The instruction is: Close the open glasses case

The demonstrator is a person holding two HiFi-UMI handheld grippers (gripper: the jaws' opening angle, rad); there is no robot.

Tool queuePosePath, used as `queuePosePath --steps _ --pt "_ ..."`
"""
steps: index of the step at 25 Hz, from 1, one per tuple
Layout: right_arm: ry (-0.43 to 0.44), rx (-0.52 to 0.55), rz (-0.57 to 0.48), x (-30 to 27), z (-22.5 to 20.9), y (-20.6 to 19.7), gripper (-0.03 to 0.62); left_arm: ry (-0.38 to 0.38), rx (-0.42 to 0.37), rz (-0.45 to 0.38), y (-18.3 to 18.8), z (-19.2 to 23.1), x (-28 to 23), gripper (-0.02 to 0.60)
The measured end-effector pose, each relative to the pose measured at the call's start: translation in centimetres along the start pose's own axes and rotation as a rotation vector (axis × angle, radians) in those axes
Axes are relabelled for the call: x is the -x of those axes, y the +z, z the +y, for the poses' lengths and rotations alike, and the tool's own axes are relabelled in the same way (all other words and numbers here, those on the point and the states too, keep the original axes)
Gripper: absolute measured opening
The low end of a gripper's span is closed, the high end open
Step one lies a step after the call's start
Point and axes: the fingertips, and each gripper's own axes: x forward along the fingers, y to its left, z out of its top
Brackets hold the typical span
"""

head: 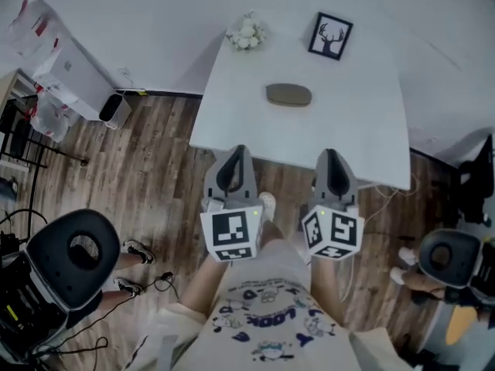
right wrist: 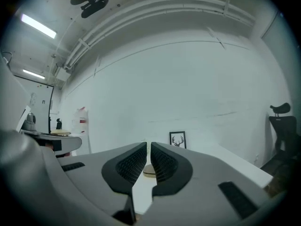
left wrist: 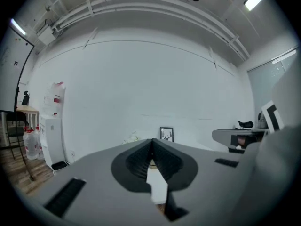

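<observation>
White table (head: 363,130) ahead: left gripper (head: 239,152) and right gripper (head: 331,154) hang short of the glasses case (head: 288,95), jaws pressed together, empty; prodding could skid it

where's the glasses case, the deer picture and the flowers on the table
glasses case (head: 289,95), head view, middle of its brown top
deer picture (head: 330,36), head view, on the deer print inside the black frame
flowers (head: 246,33), head view, centre of the white bunch
</observation>
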Motion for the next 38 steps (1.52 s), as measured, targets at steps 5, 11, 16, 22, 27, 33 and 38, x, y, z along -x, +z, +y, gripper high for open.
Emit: queuePosePath --steps 5,11,16,22,27,33,38 --pt "0.057 0.015 0.028 -8.9 -3.3 0.7 0.008 0.043 -0.017 0.02 1.4 0.0 -8.5 0.002" --pt "0.123 0.052 0.079 -17.2 -5.0 0.6 0.009 0.073 -0.027 0.077 1.4 0.8 -16.3 0.002" --pt "0.209 0.1 0.168 -22.1 -4.6 -1.6 0.086 0.073 -0.005 0.174 -1.0 2.6 -20.7 0.002" --pt "0.356 0.223 0.289 -25.8 -2.6 -5.3 0.185 0.034 -0.046 0.251 -4.2 4.5 -24.7 0.003" --pt "0.448 0.277 0.406 -28.5 -1.3 -8.5 0.228 -0.081 -0.078 0.335 -8.1 5.6 -28.2 0.002" --pt "0.618 0.425 0.575 -30.5 -1.0 -12.7 0.268 -0.347 -0.12 0.461 -13.8 5.3 -31.4 0.004" --pt "0.73 0.535 0.688 -31.3 -1.1 -15.5 0.29 -0.529 -0.151 0.518 -16.6 5.1 -33.7 0.076"
